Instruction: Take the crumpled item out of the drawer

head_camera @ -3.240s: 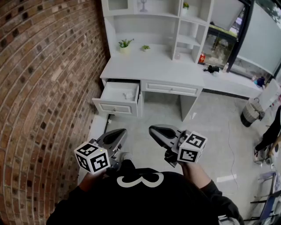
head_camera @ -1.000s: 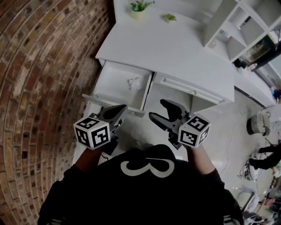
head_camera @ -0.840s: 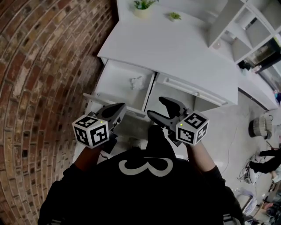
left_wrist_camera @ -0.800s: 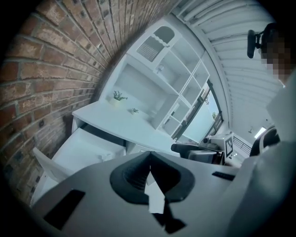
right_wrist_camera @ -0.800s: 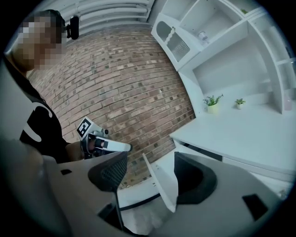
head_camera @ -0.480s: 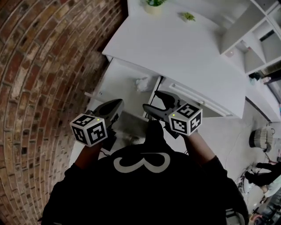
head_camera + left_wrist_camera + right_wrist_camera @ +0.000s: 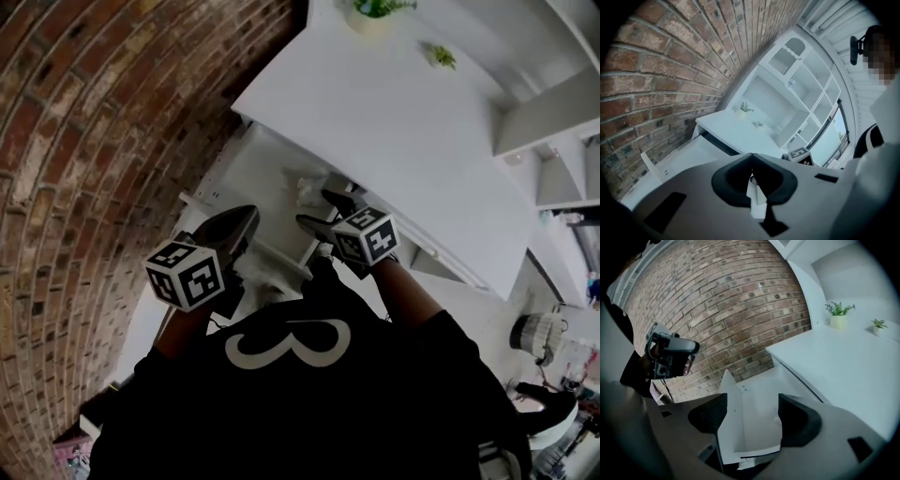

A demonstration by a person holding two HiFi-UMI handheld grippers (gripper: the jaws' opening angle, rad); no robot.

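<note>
The white drawer point(image 7: 258, 173) stands pulled out under the left end of the white desk point(image 7: 394, 122). A white crumpled item point(image 7: 307, 185) lies against the drawer's right side. My right gripper point(image 7: 319, 212) hovers over the drawer's front right corner, just short of the item. Its jaws are opening with nothing between the pads. In the right gripper view the right gripper point(image 7: 754, 416) frames the drawer's inside point(image 7: 750, 418), with a bit of the crumpled item point(image 7: 777, 421) by the right pad. My left gripper point(image 7: 239, 223) hangs shut at the drawer's front; in its own view the left gripper point(image 7: 751, 164) has its pads meeting.
A brick wall point(image 7: 94, 112) runs close along the drawer's left side. Two small potted plants point(image 7: 373, 11) point(image 7: 438, 54) stand at the back of the desk top. Shelves point(image 7: 806, 89) rise behind the desk. A second, shut drawer is to the right, mostly hidden by my right arm.
The view has closed in on the desk. My right gripper has gone forward over the drawer's front edge toward the crumpled item. The left gripper has stayed by the drawer front.
</note>
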